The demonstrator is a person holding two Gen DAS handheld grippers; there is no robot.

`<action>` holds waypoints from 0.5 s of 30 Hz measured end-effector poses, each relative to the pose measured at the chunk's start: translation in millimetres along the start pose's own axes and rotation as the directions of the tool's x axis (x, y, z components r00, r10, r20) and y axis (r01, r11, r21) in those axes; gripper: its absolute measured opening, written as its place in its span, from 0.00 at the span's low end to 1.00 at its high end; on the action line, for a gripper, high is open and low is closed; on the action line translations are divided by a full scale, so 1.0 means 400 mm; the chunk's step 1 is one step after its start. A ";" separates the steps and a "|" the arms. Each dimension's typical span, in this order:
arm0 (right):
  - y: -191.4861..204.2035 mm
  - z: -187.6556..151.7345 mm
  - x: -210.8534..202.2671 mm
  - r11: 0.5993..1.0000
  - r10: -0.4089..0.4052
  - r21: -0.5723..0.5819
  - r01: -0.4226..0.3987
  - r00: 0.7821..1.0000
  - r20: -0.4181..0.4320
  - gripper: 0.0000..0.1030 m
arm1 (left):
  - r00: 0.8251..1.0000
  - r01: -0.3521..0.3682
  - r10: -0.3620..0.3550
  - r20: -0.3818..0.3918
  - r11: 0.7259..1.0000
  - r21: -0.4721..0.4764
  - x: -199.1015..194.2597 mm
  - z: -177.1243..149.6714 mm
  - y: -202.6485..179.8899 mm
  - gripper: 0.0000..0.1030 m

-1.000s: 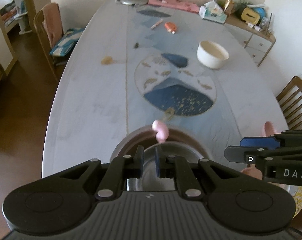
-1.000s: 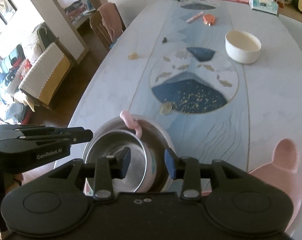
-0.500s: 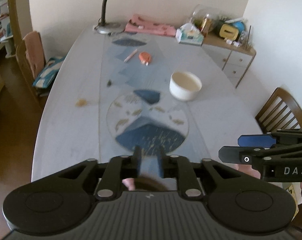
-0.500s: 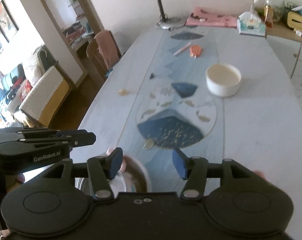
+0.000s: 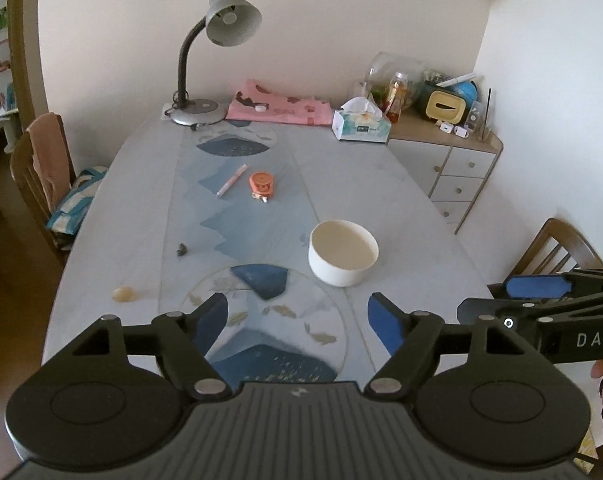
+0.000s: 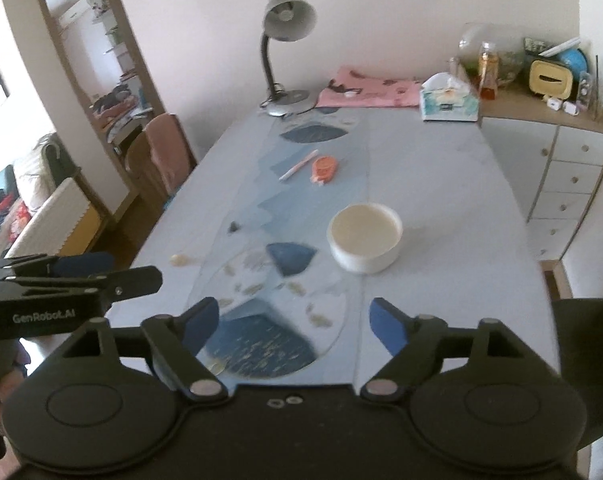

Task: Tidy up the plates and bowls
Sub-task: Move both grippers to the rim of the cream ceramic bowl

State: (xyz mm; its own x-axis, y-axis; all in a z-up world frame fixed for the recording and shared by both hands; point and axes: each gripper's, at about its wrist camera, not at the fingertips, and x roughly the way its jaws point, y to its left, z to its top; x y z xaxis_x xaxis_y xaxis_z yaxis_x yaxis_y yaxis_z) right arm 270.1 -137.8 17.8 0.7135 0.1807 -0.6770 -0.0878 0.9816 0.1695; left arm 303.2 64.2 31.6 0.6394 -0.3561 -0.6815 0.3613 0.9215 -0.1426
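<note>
A white bowl [image 5: 343, 252] stands alone on the table's patterned cloth [image 5: 237, 216], right of the middle; it also shows in the right wrist view as the white bowl [image 6: 364, 237]. My left gripper [image 5: 297, 322] hangs above the near end of the table, short of the bowl, its jaws opening with nothing between them. My right gripper [image 6: 292, 322] hovers likewise, jaws opening and empty. Each gripper shows at the side of the other's view: the right gripper [image 5: 537, 292], the left gripper [image 6: 81, 268]. The stacked bowls near the front edge are hidden below both cameras.
A pink pen [image 5: 231, 181], an orange tape dispenser [image 5: 262, 185] and a small dark scrap [image 5: 181, 249] lie further up the cloth. A desk lamp [image 5: 205, 80], pink folded cloth [image 5: 277, 110] and tissue box [image 5: 361, 126] stand at the far end. Chairs [image 5: 45, 176] flank the table; a cabinet [image 5: 445, 160] stands at the right.
Both grippers let go of the stacked metal and pink bowls, opened wide and rose back from them. The stack has dropped out of both views and the far end of the room has come in.
</note>
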 end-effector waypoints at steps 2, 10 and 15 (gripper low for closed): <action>-0.027 0.018 0.019 1.000 -0.012 0.007 0.012 1.000 -0.003 0.88 | 1.000 -0.002 0.001 -0.018 1.000 -0.007 0.038 0.019 -0.015 0.75; -0.112 0.079 0.109 0.998 -0.067 0.004 0.067 0.997 -0.030 0.95 | 0.997 -0.035 0.035 -0.070 0.999 -0.002 0.181 0.085 -0.060 0.75; -0.154 0.112 0.185 0.996 -0.086 -0.005 0.086 0.995 -0.057 0.95 | 0.993 -0.051 0.051 -0.107 0.999 -0.005 0.276 0.124 -0.077 0.75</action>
State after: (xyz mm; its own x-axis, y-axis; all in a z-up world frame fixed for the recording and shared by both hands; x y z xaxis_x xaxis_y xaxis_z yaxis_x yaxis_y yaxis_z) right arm 359.7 -187.7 -10.6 0.6774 0.0985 -0.7290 -0.0291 0.9938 0.1073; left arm 396.5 -11.1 -3.6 0.5807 -0.2905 -0.7605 0.3249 0.9393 -0.1107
